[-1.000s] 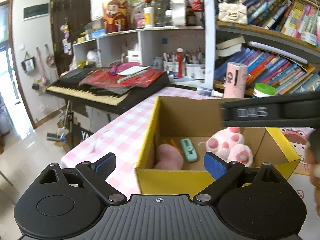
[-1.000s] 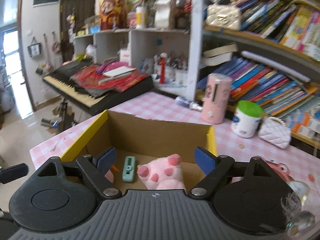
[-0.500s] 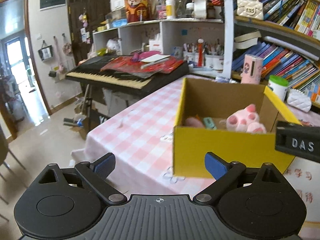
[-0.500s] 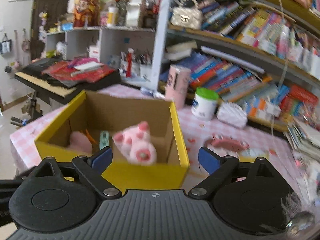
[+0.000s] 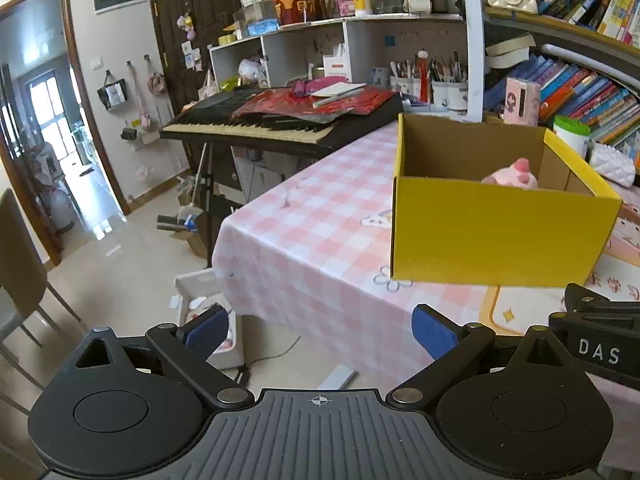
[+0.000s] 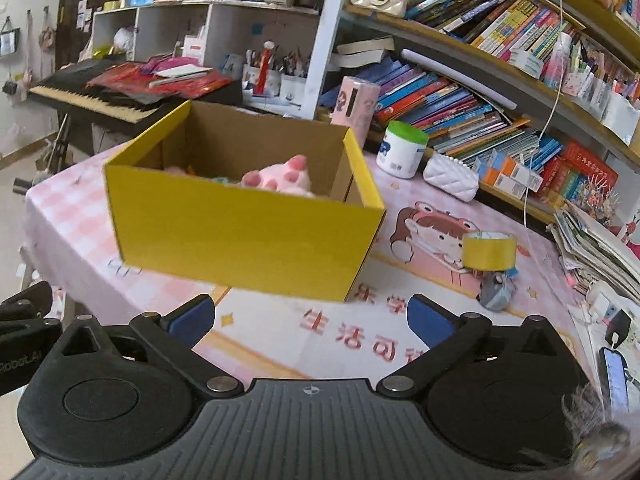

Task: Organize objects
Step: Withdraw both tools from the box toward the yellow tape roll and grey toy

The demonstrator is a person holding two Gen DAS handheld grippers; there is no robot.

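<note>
A table under a pink-and-white checked cloth [image 5: 316,240] carries, on its right part, a pale cartoon-printed mat [image 6: 360,332] with red characters; beyond it stand a black electronic keyboard [image 5: 280,120] draped in red paper, white cubby shelves [image 5: 304,44] and long shelves packed with books [image 6: 460,92], while a doorway and tiled floor [image 5: 120,272] open to the left. Compared with half a second ago, both cameras sit farther back from the table — the yellow cardboard box [image 6: 244,228] looks smaller and more of the mat and floor shows in front of it. The left gripper [image 5: 318,326] hangs off the table's near edge, its blue pads spread wide with nothing between them; the box lies ahead and to its right. The right gripper [image 6: 310,316] is likewise wide apart and empty, hovering over the mat, the box just ahead and slightly left. Inside the box a pink plush toy with round paw pads [image 6: 280,178] shows above the front wall (other contents are mostly hidden). Right of the box a roll of yellow tape [image 6: 488,252] sits on the mat, and behind it a white jar with a green lid [image 6: 402,148], a white quilted purse [image 6: 450,178] and a pink cylindrical tin [image 6: 356,102].
</note>
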